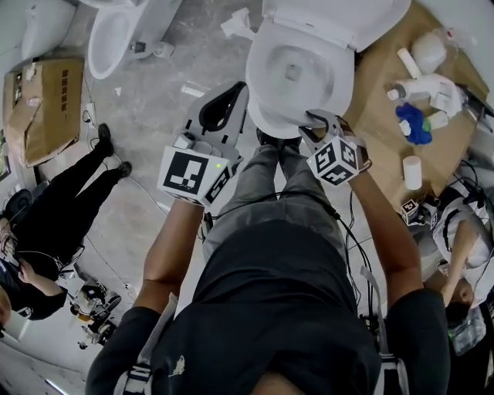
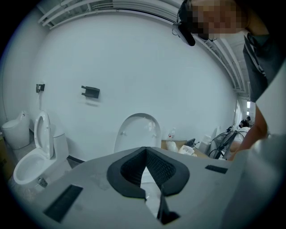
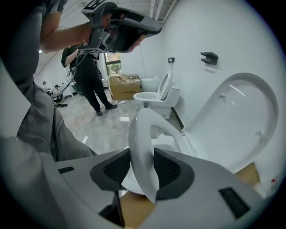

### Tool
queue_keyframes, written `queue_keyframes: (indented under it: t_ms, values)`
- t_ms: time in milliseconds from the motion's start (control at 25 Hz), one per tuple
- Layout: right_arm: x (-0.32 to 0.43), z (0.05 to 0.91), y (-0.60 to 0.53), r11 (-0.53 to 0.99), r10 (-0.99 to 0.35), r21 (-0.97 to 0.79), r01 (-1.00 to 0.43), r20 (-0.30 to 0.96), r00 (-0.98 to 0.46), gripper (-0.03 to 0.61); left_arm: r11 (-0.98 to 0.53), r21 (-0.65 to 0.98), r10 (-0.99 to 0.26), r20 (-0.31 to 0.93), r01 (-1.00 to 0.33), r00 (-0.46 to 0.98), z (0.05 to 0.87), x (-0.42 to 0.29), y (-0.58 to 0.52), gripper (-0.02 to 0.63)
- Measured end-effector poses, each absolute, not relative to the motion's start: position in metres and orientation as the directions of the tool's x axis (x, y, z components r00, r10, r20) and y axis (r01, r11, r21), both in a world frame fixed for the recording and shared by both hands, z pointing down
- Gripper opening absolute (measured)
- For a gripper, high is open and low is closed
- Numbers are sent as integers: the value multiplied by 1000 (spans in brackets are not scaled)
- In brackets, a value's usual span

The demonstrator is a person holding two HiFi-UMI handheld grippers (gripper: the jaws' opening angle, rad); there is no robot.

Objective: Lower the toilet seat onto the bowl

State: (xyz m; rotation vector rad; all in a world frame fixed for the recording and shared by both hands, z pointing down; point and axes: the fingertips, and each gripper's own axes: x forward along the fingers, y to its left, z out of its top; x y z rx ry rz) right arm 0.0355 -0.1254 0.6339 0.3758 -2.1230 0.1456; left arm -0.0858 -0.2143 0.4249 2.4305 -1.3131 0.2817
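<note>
The white toilet (image 1: 297, 73) stands right in front of me with its lid (image 1: 340, 17) raised against the tank. The seat ring (image 1: 262, 85) looks low over the bowl from the head view. My right gripper (image 1: 318, 123) is at the seat's front edge. In the right gripper view the seat rim (image 3: 140, 134) runs between the jaws of my right gripper (image 3: 142, 167), which stand wide with the dark pads (image 3: 117, 167) close on either side. My left gripper (image 1: 230, 96) hangs left of the bowl, shut and empty. The left gripper (image 2: 145, 150) looks towards the upright lid (image 2: 138, 132).
A second toilet (image 1: 116, 38) stands at the far left, with a cardboard box (image 1: 42, 96) near it. Flat cardboard (image 1: 386, 146) to the right of the bowl carries bottles and a blue cloth (image 1: 413, 123). One person in black (image 1: 62, 193) stands at the left, another (image 1: 463, 254) at the right.
</note>
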Motion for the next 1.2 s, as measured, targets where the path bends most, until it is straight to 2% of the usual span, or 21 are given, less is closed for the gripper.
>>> queue_keyframes:
  t_ms: [240,520,1200]
  values:
    - [27,675,-89,960,-115,-26,-279,871,-478,172,-485,237,-763,355,-842,539,438,-93,-207,3]
    - [19,729,-54,941,5,-155,-300,895,-447,164,-461,249,-763,380,-852,523,459,-101,-194,3]
    - [15,848,-14,914,156,-267,-306,927,-342,149,-395,246,-758,458,-885,465,519,-129,-173,3]
